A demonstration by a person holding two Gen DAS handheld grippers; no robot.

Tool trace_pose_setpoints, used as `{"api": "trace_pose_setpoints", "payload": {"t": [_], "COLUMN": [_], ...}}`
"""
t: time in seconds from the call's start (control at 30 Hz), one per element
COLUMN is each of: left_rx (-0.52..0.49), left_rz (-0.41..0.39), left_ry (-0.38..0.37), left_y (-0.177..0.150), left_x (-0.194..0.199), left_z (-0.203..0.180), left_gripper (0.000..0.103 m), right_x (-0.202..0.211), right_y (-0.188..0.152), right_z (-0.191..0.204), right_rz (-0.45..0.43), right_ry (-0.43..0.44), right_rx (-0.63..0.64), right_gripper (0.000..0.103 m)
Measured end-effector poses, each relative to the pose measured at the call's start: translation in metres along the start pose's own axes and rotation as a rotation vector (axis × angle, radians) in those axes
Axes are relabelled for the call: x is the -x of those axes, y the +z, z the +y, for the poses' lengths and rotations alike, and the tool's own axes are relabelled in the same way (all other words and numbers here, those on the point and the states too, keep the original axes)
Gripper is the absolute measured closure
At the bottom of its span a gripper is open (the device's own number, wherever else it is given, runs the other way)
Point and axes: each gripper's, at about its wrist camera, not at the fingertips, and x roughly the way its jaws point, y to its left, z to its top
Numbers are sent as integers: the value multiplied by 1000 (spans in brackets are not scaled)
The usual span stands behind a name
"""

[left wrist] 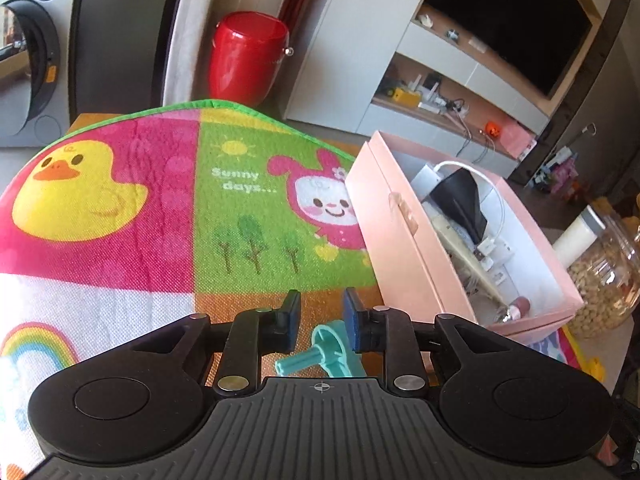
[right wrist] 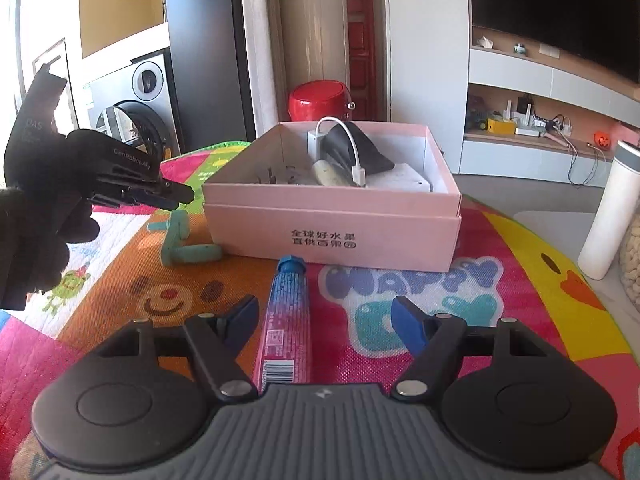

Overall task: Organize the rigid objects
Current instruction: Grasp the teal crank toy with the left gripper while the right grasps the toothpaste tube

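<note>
1. A pink-and-blue tube [right wrist: 289,322] lies lengthwise on the cartoon play mat [right wrist: 520,312], its blue cap just short of the front wall of the pink box [right wrist: 332,236]; it runs between the spread fingers of the right gripper [right wrist: 324,322], which stand wide apart and touch nothing.
2. A teal plastic piece [right wrist: 182,242] sits on the mat just beside the box's left front corner. In the left wrist view the same piece [left wrist: 324,354] shows low between the jaws of the left gripper [left wrist: 322,314], which are nearly together. Whether the pads press on it cannot be told from either view.
3. In the right wrist view, that left gripper [right wrist: 176,196] hangs tip-down over the teal piece, held by a black-gloved hand [right wrist: 44,236].
4. Already inside the open box: a white cable [right wrist: 352,148], a black item and several small pieces, so sorting looks partly done.
5. Judged from here, the tube and the teal piece are yet to go in.
6. A white bottle [right wrist: 608,216] and a jar [left wrist: 604,280] stand off the mat's right edge, near the box.
</note>
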Motion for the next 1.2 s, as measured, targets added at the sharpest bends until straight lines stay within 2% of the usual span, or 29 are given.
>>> {"api": "trace_pose_setpoints", "payload": {"t": [0.1,0.33,0.4,0.5,0.6,0.7,0.8,0.87,1.0,1.07,1.17,1.2], "left_rx": [-33,-147,-191,-258,-295,-390,-485,-509,-579,-588,-520,-498], "left_rz": [5,36,37,35,32,24,55,78,104,88,102,100], "left_ry": [-6,7,9,27,-39,-44,-53,-70,-26,2,31,26], "left_y": [-12,-49,-57,-65,-67,-70,-75,-76,-86,-89,-86,-86], "left_x": [8,41,51,68,79,80,74,71,58,55,50,51], "left_z": [-6,-12,-13,-16,-17,-26,-39,-47,-61,-64,-59,-56], "left_gripper": [78,77,75,77,77,77,76,76,71,69,66,67], "right_x": [-7,-5,-6,-7,-8,-8,-8,-8,-9,-9,-8,-8], "right_y": [-4,-3,-3,-3,-3,-3,-3,-4,-4,-4,-4,-3], "right_z": [1,-7,-8,-10,-13,-13,-13,-13,-14,-13,-12,-10], "right_rz": [34,39,42,47,52,57,57,56,56,56,53,48], "right_ry": [-25,-7,-2,5,14,18,18,18,19,19,17,17], "right_rx": [2,-29,-35,-50,-66,-73,-74,-78,-80,-81,-77,-64], "right_gripper": [30,30,29,27,27,26,26,26,26,26,26,31]}}
